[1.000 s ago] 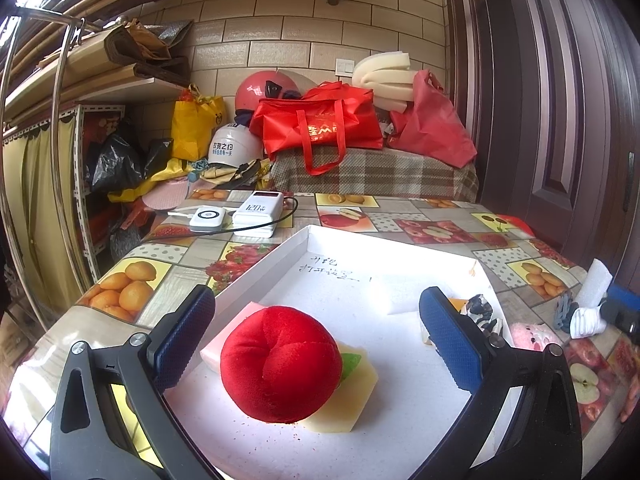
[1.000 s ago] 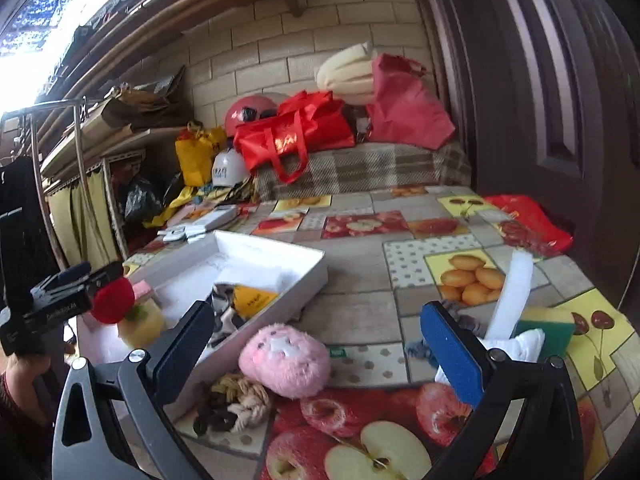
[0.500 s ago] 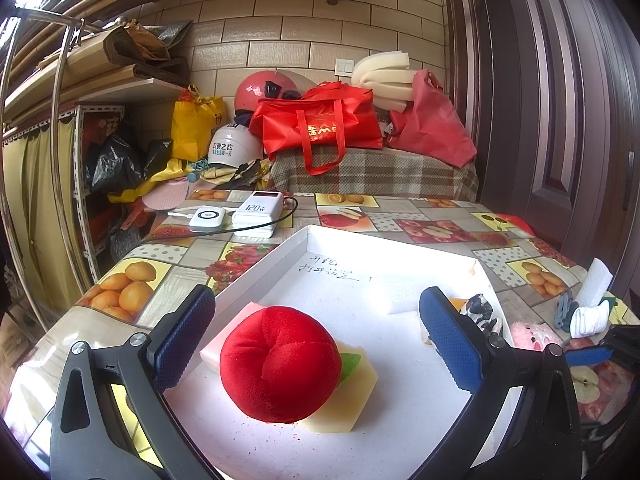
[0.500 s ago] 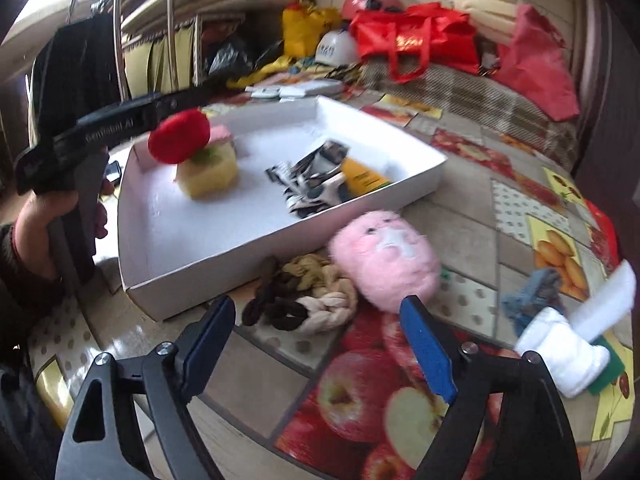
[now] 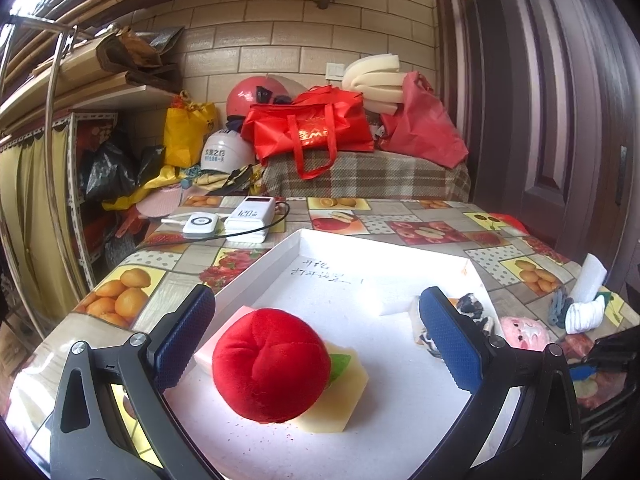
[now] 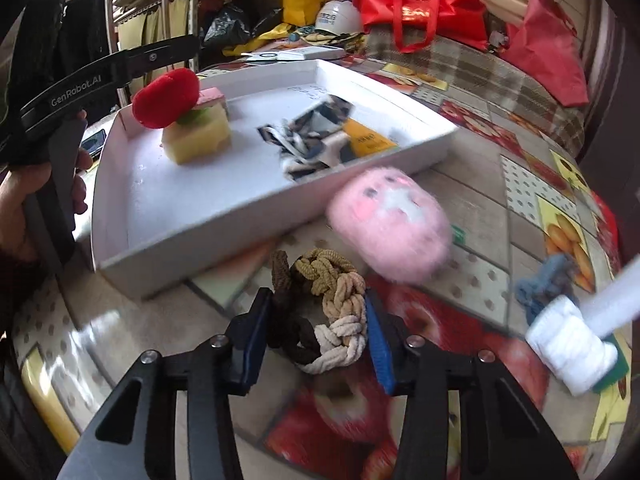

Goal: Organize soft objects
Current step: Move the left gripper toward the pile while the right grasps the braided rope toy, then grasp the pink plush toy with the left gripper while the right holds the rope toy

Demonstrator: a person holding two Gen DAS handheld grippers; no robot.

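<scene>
Right wrist view settles the question: the braided rope toy (image 6: 320,308) lies on the table (image 6: 480,208) directly between the blue pads of the right claw (image 6: 318,340), not ahead of it or off to one side. Its long axis runs from the dark brown loops at the near left, up through the tan braid, and back down to the cream end at the near right, so the bundle curls across the gap. The jaws are closing on it, and the pads look to be touching its sides, the left against the brown loops and the right against the tan and cream braid; whether the squeeze is firm yet I cannot tell.

The white tray (image 6: 280,208) sits just beyond the toy, to the far left, its near wall close by. A pink plush ball (image 6: 390,224) rests just to the right of that wall, touching or nearly touching the toy's far end. My guess is that the coming move is a lift up and over the near wall into the tray, with the pink ball as the thing to avoid nudging.

Left wrist view shows the left claw (image 5: 320,340) standing wide and released over the tray, a red plush tomato (image 5: 272,364) on a yellow sponge (image 5: 340,396) between its pads but untouched. The right hand is clearly the nearer one to the rope toy.
</scene>
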